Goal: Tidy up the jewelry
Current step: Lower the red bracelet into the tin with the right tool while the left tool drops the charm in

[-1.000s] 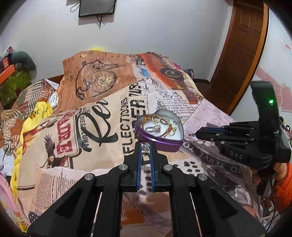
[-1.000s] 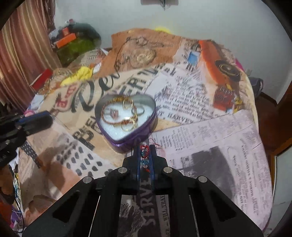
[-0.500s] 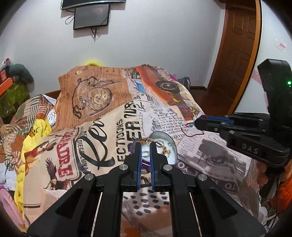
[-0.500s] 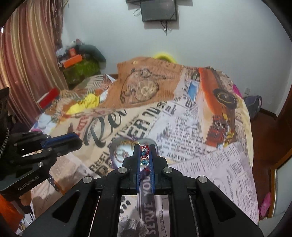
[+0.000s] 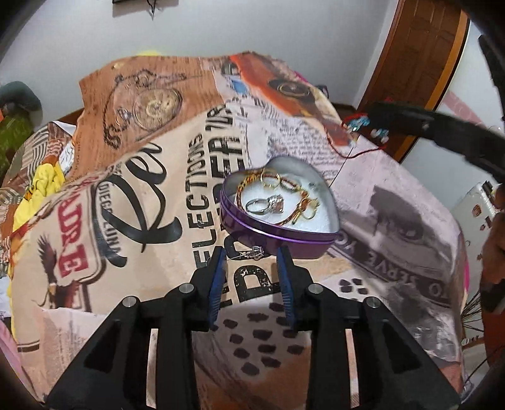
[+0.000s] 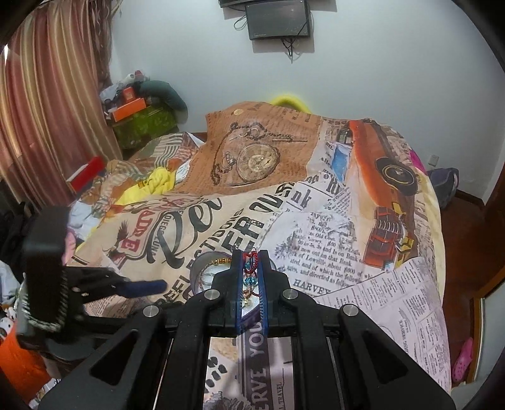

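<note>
A purple heart-shaped tin (image 5: 284,235) lies on the printed bedspread and holds gold chains and rings (image 5: 277,195). My left gripper (image 5: 251,257) is open just in front of the tin, with a small silver piece (image 5: 255,252) between its fingers; I cannot tell if it touches them. My right gripper (image 6: 251,268) is shut on a red-cord bracelet with blue beads (image 6: 249,277). In the left wrist view it hovers to the right above the tin (image 5: 372,121), with the bracelet's red cord hanging down (image 5: 350,151). In the right wrist view the tin (image 6: 205,271) is mostly hidden behind the fingers.
The bedspread (image 5: 157,189) covers the whole bed. Yellow cloth (image 6: 154,186) and clutter lie at the bed's left side. A curtain (image 6: 47,126) hangs left, a wall screen (image 6: 277,19) at the back, a wooden door (image 5: 419,47) right.
My left gripper has opened and the small silver piece now lies between its fingers. The right gripper has lifted with the bracelet and its view has tilted up from the tin.
</note>
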Demonstrator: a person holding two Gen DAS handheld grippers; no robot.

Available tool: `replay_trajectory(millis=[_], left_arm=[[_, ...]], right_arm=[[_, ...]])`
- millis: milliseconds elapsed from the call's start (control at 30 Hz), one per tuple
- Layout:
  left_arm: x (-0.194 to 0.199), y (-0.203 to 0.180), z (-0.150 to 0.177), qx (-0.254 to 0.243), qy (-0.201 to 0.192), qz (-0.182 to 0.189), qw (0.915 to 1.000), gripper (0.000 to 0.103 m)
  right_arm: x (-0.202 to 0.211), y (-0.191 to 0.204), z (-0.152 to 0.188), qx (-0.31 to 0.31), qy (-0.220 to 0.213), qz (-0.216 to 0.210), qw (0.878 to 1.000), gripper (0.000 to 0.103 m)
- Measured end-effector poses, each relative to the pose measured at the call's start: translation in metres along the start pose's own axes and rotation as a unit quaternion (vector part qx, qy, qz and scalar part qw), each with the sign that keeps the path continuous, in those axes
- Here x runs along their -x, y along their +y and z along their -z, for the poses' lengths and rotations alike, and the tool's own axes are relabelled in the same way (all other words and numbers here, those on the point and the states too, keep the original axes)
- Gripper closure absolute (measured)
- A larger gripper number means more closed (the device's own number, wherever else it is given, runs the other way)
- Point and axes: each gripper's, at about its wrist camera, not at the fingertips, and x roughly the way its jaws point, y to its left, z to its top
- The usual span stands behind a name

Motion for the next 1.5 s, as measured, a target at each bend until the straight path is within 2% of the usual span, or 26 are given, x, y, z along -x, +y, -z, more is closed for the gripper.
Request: replay_trajectory(millis=[267,433,533,933,1100,1233,1367,1500], left_arm=[[-0.019,-0.001,0.001,-0.011,0.007,-0.013,0.9998,0.074],[-0.020,0.001,0.000,-0.012,-0.001,-0.014,0.9998,0.090],[-0.019,0.001,-0.001,-0.017,-0.005,-0.015,0.9997,0.095],[0.006,0.002,-0.003,-0.015,-0.039,-0.023,0.9988,0.096],[0.024,0.003,-0.019,-0.015,-0.069,-0.020,0.9973,0.096],[0.030,-0.002,-0.033,-0.022,-0.086,-0.013,0.9960,0.096],[0.020,-0.005,-0.042,-0.022,-0.079,-0.005,0.9966,0.096],[0.002,-0.005,-0.045,-0.017,-0.056,0.008,0.9983,0.096]], right_arm=[[-0.010,-0.005,0.002,-0.004,0.010,-0.005,1.000,0.095],[-0.014,-0.007,0.001,-0.005,0.011,-0.006,1.000,0.095],[-0.015,-0.007,0.000,-0.008,0.011,-0.007,1.000,0.095],[-0.011,-0.007,-0.013,-0.007,-0.002,-0.008,1.000,0.095],[-0.009,-0.001,-0.021,-0.001,-0.011,-0.011,1.000,0.095],[-0.019,0.001,-0.019,0.000,0.000,-0.016,1.000,0.095],[-0.036,-0.001,-0.012,-0.005,0.026,-0.023,0.999,0.095],[-0.052,-0.007,-0.004,-0.018,0.053,-0.035,0.998,0.095]])
